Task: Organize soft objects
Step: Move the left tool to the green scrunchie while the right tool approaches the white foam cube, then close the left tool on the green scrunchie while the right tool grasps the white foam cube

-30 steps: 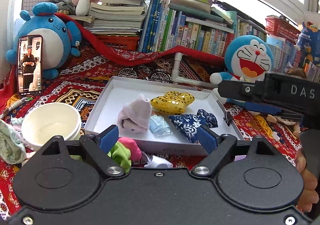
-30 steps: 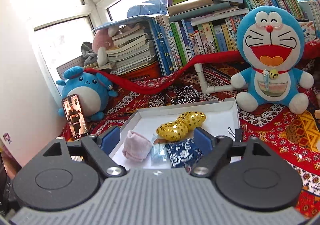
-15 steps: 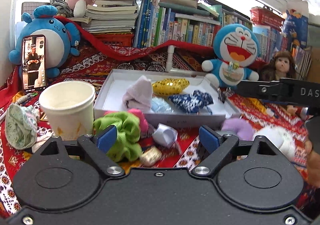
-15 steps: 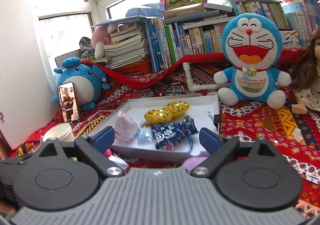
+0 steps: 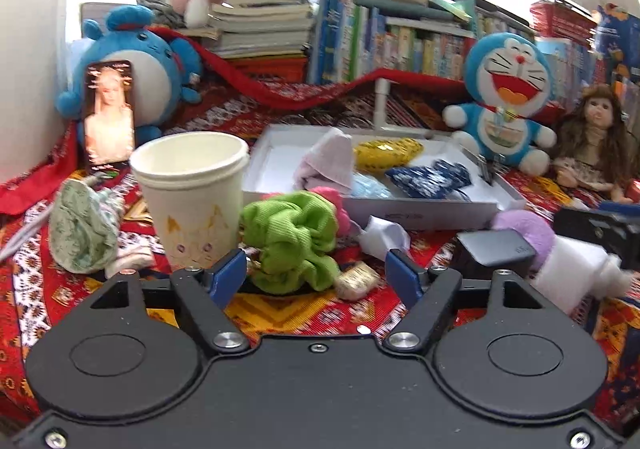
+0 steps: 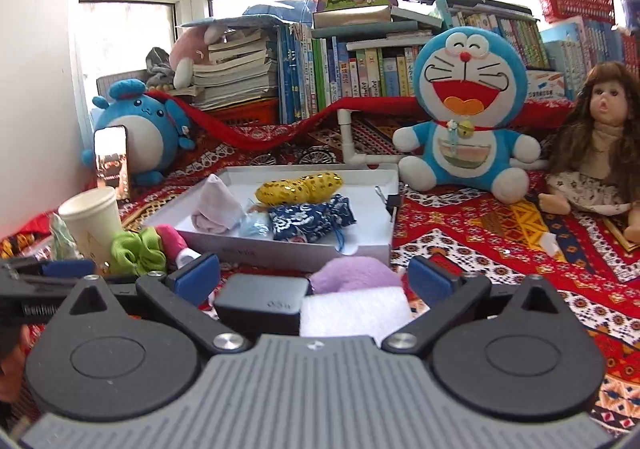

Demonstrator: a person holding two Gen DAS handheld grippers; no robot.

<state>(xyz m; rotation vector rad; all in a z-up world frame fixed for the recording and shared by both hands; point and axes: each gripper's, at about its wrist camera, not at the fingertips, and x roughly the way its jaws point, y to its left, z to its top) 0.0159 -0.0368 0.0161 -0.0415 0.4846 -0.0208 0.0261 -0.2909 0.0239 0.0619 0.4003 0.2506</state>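
A white tray (image 5: 276,153) (image 6: 384,249) holds a pale pink cloth (image 5: 330,163), a yellow dotted pouch (image 5: 386,153), a blue patterned pouch (image 5: 428,177) and a light blue item (image 5: 368,185). In front of it on the red cloth lie a green scrunchie (image 5: 292,237), a pink soft item (image 5: 338,205), a purple pad (image 6: 352,273) and a white soft roll (image 6: 356,313). My left gripper (image 5: 316,275) is open just before the green scrunchie. My right gripper (image 6: 314,281) is open over the purple pad, the white roll and a dark case (image 6: 262,299).
A paper cup (image 5: 192,197) stands left of the scrunchie, with a green patterned cloth (image 5: 82,227) beside it. A phone (image 5: 108,115) leans on a blue plush. A Doraemon plush (image 6: 464,109), a doll (image 6: 596,137) and stacked books line the back.
Both grippers have pulled back and down from above the tray. The loose items in front of the tray have come into view.
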